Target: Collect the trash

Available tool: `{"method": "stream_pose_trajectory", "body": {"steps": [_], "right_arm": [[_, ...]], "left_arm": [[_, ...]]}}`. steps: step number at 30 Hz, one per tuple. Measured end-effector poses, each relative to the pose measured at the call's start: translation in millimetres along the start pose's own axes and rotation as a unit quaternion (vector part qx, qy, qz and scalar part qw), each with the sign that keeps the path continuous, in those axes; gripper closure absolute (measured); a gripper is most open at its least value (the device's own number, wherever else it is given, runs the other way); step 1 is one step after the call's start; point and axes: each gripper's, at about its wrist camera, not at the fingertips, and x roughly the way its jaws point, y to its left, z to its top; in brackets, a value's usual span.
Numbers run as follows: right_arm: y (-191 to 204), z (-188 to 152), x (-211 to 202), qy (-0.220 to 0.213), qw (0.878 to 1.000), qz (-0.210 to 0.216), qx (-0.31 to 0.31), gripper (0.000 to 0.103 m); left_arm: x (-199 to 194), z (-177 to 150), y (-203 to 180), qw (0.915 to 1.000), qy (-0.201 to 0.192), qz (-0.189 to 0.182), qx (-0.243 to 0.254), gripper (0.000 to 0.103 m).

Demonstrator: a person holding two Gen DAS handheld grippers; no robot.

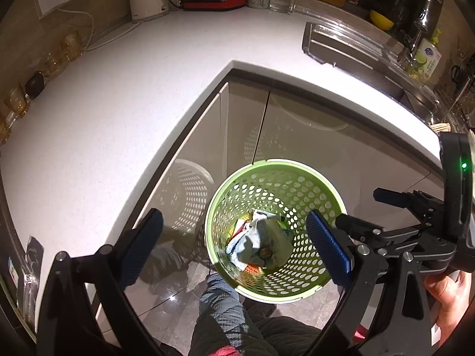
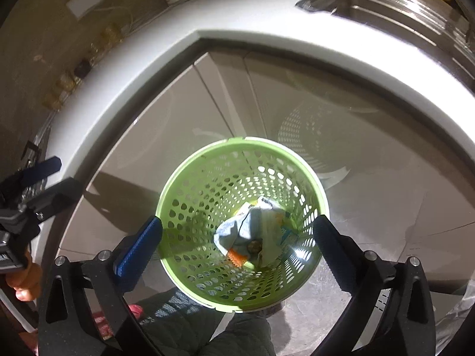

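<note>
Left wrist view looks down on a green perforated bin (image 1: 276, 231) standing on the floor in the inside corner of a white L-shaped countertop (image 1: 118, 103); crumpled trash (image 1: 256, 244), pale blue and white wrappers with an orange scrap, lies at its bottom. The left gripper (image 1: 234, 249) hangs above the bin, jaws spread wide and holding nothing. At the right edge the right gripper (image 1: 368, 210) shows with its fingers apart. Right wrist view points straight into the bin (image 2: 240, 234), the trash (image 2: 252, 234) resting inside, and the right gripper (image 2: 237, 252) is wide open and empty over the rim. A sink (image 2: 400, 9) lies beyond.
</note>
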Motion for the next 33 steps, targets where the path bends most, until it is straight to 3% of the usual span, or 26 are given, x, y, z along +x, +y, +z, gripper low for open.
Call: {"method": "stream_pose_trajectory", "body": {"steps": [14,26,33], "right_arm": [[25.6,38.4,-103.9,-0.117,0.993,-0.016,-0.030,0.002],[35.2,42.0,-124.7,-0.133,0.990,-0.010,-0.046,0.002],[49.6,53.7,-155.8,-0.168,0.983,-0.018,-0.071,0.002]], "left_arm": [[-73.4,38.7,2.2,0.9961,-0.080,0.018,-0.032,0.008],[-92.5,36.8,0.4,0.9930,-0.099,0.044,-0.047,0.008],[-121.6,49.7,5.1,0.9879,-0.129,0.059,-0.063,0.008]]}}
